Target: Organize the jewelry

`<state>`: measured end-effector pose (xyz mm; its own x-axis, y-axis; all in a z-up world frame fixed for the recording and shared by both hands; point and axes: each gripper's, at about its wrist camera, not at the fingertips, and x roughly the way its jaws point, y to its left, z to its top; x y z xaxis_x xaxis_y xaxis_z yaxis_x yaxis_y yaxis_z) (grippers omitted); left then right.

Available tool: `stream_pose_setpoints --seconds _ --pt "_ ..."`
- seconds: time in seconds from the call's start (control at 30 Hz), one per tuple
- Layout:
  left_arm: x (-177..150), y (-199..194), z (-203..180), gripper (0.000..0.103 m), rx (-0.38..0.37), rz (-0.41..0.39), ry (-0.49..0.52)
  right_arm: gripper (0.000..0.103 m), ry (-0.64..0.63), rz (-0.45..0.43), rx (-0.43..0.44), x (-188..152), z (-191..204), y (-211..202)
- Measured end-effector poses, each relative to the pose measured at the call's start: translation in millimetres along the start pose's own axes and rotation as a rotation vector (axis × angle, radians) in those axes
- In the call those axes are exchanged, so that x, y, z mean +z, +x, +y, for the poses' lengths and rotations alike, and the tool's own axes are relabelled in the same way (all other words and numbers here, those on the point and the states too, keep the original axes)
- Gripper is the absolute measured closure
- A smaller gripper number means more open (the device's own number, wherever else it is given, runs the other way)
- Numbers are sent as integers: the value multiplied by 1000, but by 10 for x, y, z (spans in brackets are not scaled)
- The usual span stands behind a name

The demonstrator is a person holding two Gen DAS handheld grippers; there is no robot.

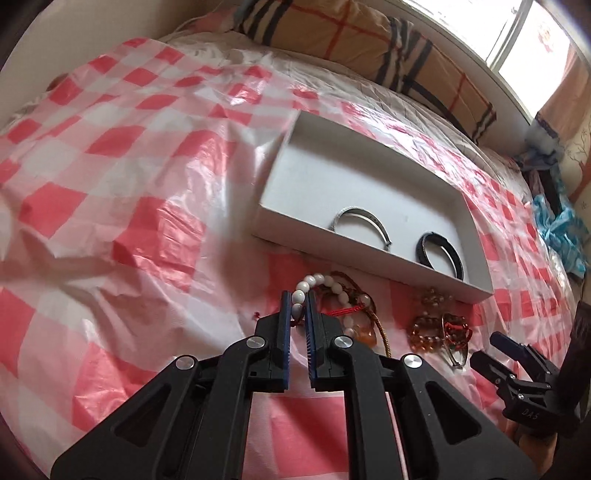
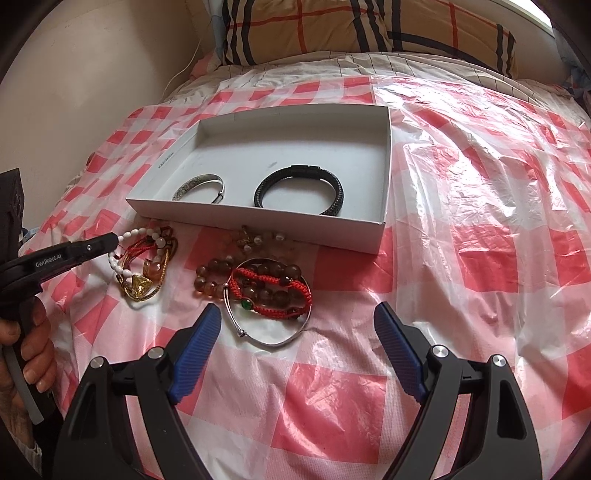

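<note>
Blue ribbed pads of the left gripper (image 1: 298, 300) are clamped on a strand of the white bead bracelet (image 1: 318, 283), which lies on a bed covered with a red-and-white checked plastic sheet (image 1: 122, 177). That bracelet sits tangled with a red cord and a gold chain with amber stones (image 2: 142, 286), just off the near left corner of a shallow white box (image 2: 255, 221). A person's hand (image 2: 31, 347) grips the left tool's handle at the picture's left edge in the right wrist view.

Nothing is between the pads of the right gripper (image 2: 297, 326), whose jaws stand wide apart above the sheet. Just ahead of them lies a second heap: a red woven bracelet (image 2: 271, 295) with a green bead, brown translucent beads (image 2: 212, 280) and a thin silver bangle (image 2: 273, 341), close to the box's near wall.

Inside the box, a silver bangle (image 2: 201, 188) lies toward the near left and a black braided bracelet (image 2: 299, 190) lies beside it toward the centre. A plaid pillow (image 2: 332, 29) rests at the far end of the bed.
</note>
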<state>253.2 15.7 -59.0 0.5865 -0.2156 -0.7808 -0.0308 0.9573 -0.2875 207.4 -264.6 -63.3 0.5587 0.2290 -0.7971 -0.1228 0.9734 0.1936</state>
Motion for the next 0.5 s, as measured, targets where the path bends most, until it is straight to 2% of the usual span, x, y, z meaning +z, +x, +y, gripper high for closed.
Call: stream_pose_setpoints --seconds 0.2,0.33,0.4,0.43,0.5 --pt "32 -165 178 96 -4 -46 -27 21 2 -1 5 6 1 5" --pt "66 -294 228 96 -183 -83 -66 21 1 -3 6 2 -3 1" --pt "76 -349 229 96 -313 -93 -85 21 3 -3 6 0 0 -2" --pt "75 -382 216 96 -347 -106 -83 21 4 -3 7 -1 0 -3" --pt "68 -401 157 96 -340 -112 -63 21 3 -2 6 -2 1 -2"
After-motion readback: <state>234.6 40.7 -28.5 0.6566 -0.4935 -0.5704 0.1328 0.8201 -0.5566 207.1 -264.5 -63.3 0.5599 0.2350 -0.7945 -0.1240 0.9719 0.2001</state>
